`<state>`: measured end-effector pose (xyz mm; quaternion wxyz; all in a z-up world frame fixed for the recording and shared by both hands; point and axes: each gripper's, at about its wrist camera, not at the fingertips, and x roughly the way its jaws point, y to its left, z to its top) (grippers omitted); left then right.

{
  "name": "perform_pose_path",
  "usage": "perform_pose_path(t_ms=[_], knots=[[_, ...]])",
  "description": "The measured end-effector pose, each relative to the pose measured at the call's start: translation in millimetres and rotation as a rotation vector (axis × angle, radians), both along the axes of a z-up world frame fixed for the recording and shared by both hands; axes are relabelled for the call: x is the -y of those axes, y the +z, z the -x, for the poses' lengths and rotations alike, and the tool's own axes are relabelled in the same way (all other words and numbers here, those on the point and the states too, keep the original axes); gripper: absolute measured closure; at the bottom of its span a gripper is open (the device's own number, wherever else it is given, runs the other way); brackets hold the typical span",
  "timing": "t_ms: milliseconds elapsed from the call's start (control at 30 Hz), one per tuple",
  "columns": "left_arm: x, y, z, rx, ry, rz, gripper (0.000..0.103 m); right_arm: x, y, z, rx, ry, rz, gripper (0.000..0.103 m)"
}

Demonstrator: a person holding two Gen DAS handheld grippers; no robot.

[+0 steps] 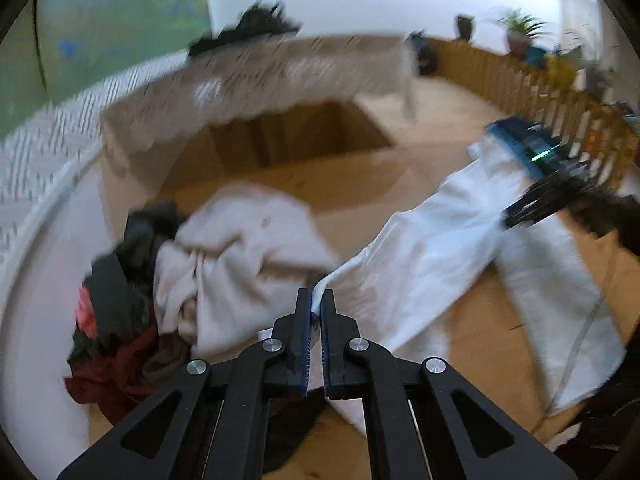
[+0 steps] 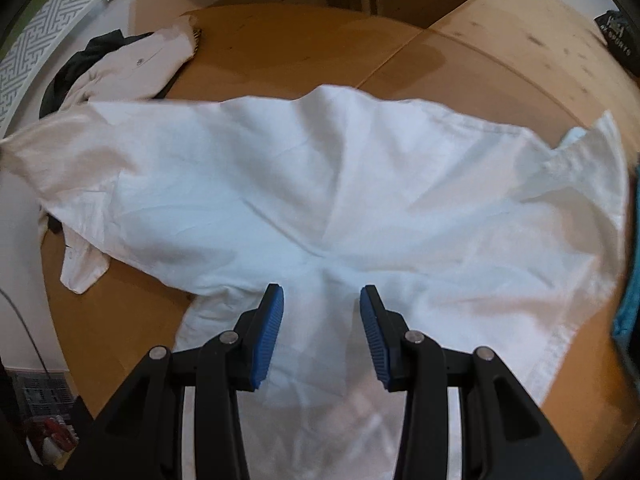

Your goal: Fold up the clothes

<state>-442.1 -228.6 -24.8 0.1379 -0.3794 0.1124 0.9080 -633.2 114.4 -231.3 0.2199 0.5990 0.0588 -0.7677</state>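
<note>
A white shirt lies spread and wrinkled on the brown cardboard surface. In the left wrist view the shirt stretches from my left gripper to the right. The left gripper is shut on an edge of the shirt and lifts it. My right gripper is open just above the shirt's middle, with cloth between its fingers. It also shows in the left wrist view at the shirt's far end.
A pile of clothes, beige, dark and red, lies left of the shirt. A table with a lace cloth stands behind. A wooden fence runs at the right. A teal cloth is at the right edge.
</note>
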Motion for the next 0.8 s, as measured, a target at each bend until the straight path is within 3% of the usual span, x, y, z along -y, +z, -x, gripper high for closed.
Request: perform_pose_path(t_ms=[200, 300, 433, 500, 600, 700, 800], knots=[[-67, 62, -56, -0.056, -0.151, -0.001, 0.099, 12, -9, -6, -0.053, -0.004, -0.083, 0.063], [-108, 82, -88, -0.071, -0.244, 0.011, 0.099, -5, 0, -14, -0.016, -0.067, 0.013, 0.063], [-160, 106, -121, -0.082, -0.354, -0.005, 0.099, -18, 15, -52, 0.034, -0.050, 0.195, 0.063], [-182, 113, -131, -0.082, -0.394, -0.014, 0.099, -20, 9, -63, 0.063, -0.052, 0.203, 0.063], [-217, 108, -145, -0.071, -0.444, 0.015, 0.099, -33, 3, -71, 0.096, -0.095, 0.246, 0.063], [-227, 81, -143, 0.003, -0.427, -0.016, 0.096, -49, 9, -87, 0.086, -0.110, 0.274, 0.063], [-234, 18, -135, 0.115, -0.386, 0.061, 0.087, -53, 14, -107, 0.089, -0.092, 0.286, 0.063]])
